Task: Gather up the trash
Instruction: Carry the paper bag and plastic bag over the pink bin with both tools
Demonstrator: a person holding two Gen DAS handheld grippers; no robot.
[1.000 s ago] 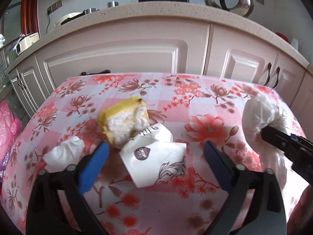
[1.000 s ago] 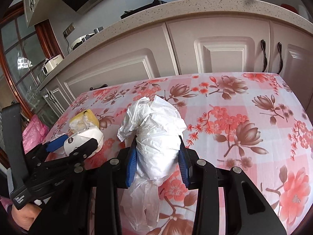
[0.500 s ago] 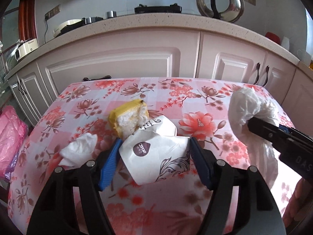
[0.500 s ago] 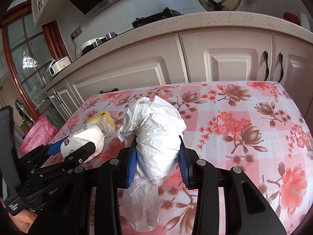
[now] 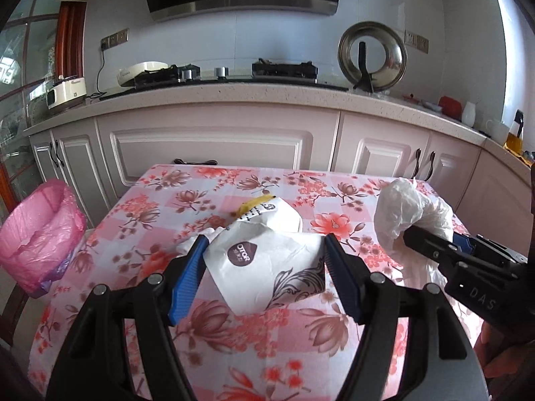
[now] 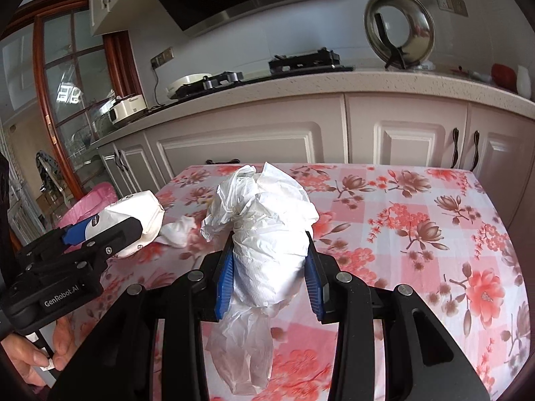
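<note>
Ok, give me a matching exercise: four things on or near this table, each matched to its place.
1. crumpled white plastic bag
2. white printed paper wrapper
3. pink bin liner
4. small crumpled white tissue

A. lying on the floral tablecloth
B. between the right gripper jaws
C. beside the table, at its left edge
D. between the left gripper jaws

Pairs: 1-B, 2-D, 3-C, 4-A

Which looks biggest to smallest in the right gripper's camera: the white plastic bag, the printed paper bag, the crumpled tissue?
1. White plastic bag, though it is nearest the camera.
2. Printed paper bag.
3. Crumpled tissue.
</note>
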